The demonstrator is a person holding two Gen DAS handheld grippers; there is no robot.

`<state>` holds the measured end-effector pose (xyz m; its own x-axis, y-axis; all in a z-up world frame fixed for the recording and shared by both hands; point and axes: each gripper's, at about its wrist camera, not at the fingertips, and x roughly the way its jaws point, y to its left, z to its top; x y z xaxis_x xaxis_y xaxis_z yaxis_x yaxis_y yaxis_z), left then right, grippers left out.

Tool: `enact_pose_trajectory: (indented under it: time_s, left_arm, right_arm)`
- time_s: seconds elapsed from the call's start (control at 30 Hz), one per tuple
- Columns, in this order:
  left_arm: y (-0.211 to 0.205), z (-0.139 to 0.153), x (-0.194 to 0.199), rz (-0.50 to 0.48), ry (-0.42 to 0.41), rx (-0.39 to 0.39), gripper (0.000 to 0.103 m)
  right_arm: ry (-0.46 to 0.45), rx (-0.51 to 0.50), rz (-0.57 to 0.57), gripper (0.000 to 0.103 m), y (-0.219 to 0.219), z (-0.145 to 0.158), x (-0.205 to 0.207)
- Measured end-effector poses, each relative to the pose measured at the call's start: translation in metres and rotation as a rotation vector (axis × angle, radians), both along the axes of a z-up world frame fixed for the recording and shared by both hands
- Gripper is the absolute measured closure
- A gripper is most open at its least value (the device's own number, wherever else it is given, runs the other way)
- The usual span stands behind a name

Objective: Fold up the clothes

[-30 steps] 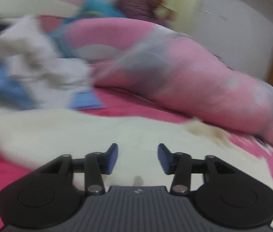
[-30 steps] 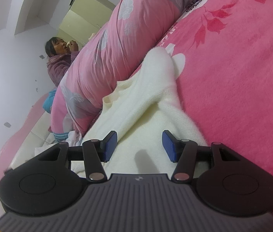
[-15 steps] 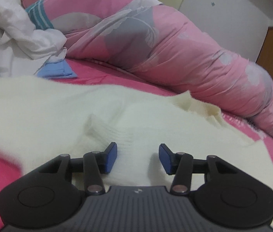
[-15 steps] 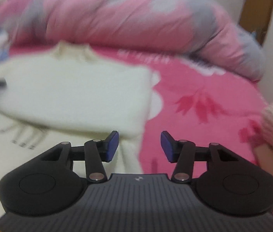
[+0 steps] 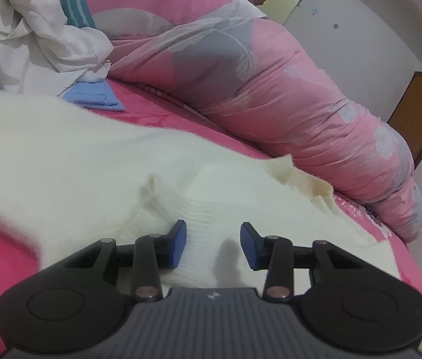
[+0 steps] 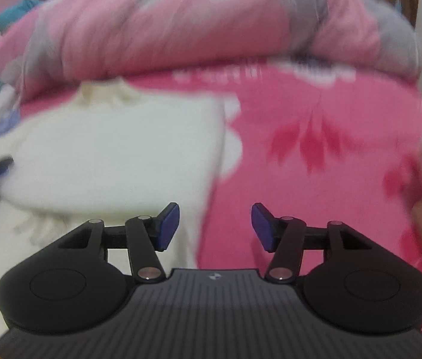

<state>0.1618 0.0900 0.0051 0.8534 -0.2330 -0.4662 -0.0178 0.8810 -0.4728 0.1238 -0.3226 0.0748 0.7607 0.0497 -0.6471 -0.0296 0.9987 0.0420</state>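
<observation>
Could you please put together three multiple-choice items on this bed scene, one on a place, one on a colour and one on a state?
1. Where does the light blue folded cloth lie?
A. On the rolled quilt
B. On the bed sheet, beside the white crumpled laundry
C. Between the left gripper's fingers

2. What colour is the sweater?
A. Cream white
B. Teal
C. Purple

3. In what state is the left gripper?
A. Shut on the sweater
B. Shut on nothing
C. Open, over the sweater

Answers:
1 B: it sits on the pink bed sheet next to the white crumpled laundry.
2 A: the knit is cream white in both views.
3 C: its blue pads stand apart with nothing pinched between them.
</observation>
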Motion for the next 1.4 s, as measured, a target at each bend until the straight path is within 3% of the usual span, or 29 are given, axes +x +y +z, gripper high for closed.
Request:
enact_pose_trajectory:
  time_s: [0.13, 0.17, 0.27, 0.3, 0.4, 0.5, 0.6, 0.67, 0.77, 0.93, 1.03, 1.23, 1.4]
  left_arm:
    - [0.002, -0.002, -0.001, 0.0, -0.006, -0.012, 0.062]
    - [0.001, -0.002, -0.001, 0.0, -0.007, -0.013, 0.062]
    - [0.001, -0.002, -0.001, -0.001, -0.009, -0.016, 0.062]
    - [0.002, -0.002, -0.001, -0.001, -0.01, -0.018, 0.062]
    - [0.003, -0.002, -0.002, -0.002, -0.011, -0.024, 0.062]
    - [0.003, -0.002, -0.002, -0.002, -0.013, -0.029, 0.062]
    - [0.003, -0.003, -0.002, -0.001, -0.014, -0.027, 0.062]
    - [0.003, -0.003, -0.002, -0.001, -0.015, -0.028, 0.062]
    - [0.003, -0.002, -0.003, -0.002, -0.015, -0.035, 0.062]
    - [0.004, -0.003, -0.003, -0.002, -0.017, -0.045, 0.061]
    - [0.005, -0.003, -0.003, -0.005, -0.02, -0.054, 0.06]
    - [0.006, -0.004, -0.002, -0.005, -0.023, -0.06, 0.059]
    - [0.005, -0.004, -0.002, -0.005, -0.021, -0.056, 0.058]
  right_arm:
    - [-0.057, 0.012, -0.008, 0.076, 0.02, 0.004, 0.049]
    - [-0.03, 0.013, -0.019, 0.082, 0.022, -0.007, 0.068]
    - [0.108, 0.0, -0.063, 0.085, 0.022, -0.055, 0.119]
    - [0.099, 0.007, -0.067, 0.085, 0.02, -0.058, 0.124]
    - [0.075, 0.088, -0.097, 0.087, 0.014, -0.03, 0.127]
    - [0.028, 0.059, -0.098, 0.088, 0.017, -0.016, 0.144]
    - [0.09, 0.02, -0.122, 0.089, 0.018, -0.041, 0.178]
    - [0.082, 0.01, -0.129, 0.09, 0.018, -0.054, 0.186]
    - [0.066, 0.051, -0.156, 0.089, 0.016, -0.038, 0.173]
    - [0.014, 0.076, -0.101, 0.089, 0.023, 0.002, 0.097]
    - [0.062, 0.052, -0.098, 0.089, 0.029, -0.011, 0.067]
    - [0.036, 0.104, -0.13, 0.09, 0.027, -0.012, 0.029]
    - [0.106, -0.015, -0.098, 0.09, 0.044, -0.042, 0.015]
